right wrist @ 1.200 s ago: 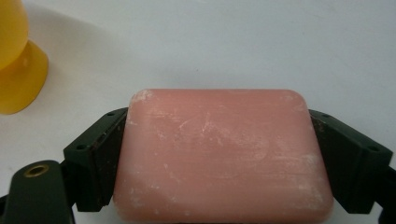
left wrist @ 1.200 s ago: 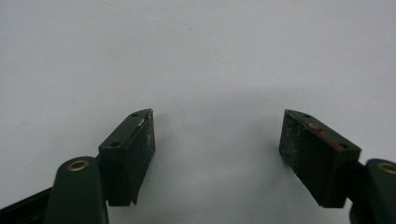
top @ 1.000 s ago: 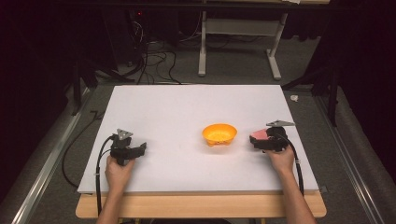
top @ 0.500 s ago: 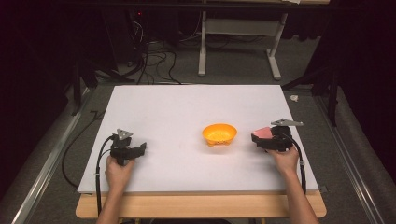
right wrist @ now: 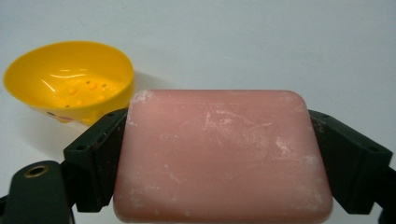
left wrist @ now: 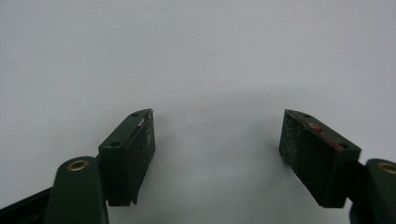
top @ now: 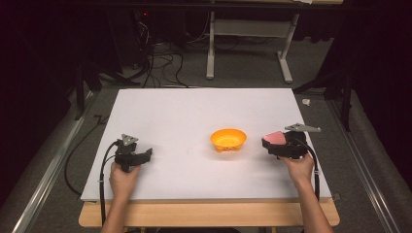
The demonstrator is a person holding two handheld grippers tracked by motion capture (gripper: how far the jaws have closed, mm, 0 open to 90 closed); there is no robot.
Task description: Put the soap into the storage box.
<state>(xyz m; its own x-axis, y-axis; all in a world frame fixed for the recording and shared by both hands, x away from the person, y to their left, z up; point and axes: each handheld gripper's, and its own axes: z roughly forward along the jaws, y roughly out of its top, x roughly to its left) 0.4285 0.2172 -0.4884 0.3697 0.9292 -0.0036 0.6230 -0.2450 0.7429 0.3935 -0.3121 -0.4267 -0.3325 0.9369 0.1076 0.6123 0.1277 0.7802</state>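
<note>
- Holding a pink soap bar across its width, the right tongs sit at about four o'clock on the white tabletop, just to the three o'clock side of a small orange bowl.
- From the right gripper view, both black pads press on the bar's two short ends, so the jaws stand wide yet are plainly clamped on it; the broad flat face tilts up toward the camera.
- To my eye the soap looks raised clear of the surface, though I cannot see its underside.
- I judge the bar to be stiff and fairly dense for its size, with a chalky, scuffed skin that gives the pads some bite; rounded corners and a waxy body could still let it squirt out under a hard squeeze.
- Taking it at the middle of the short ends, as now, seems the safest hold.
- Perforated and light, the bowl would likely skid if bumped.
- At about eight o'clock the left tongs rest low, jaws spread wide with nothing between them.
</note>
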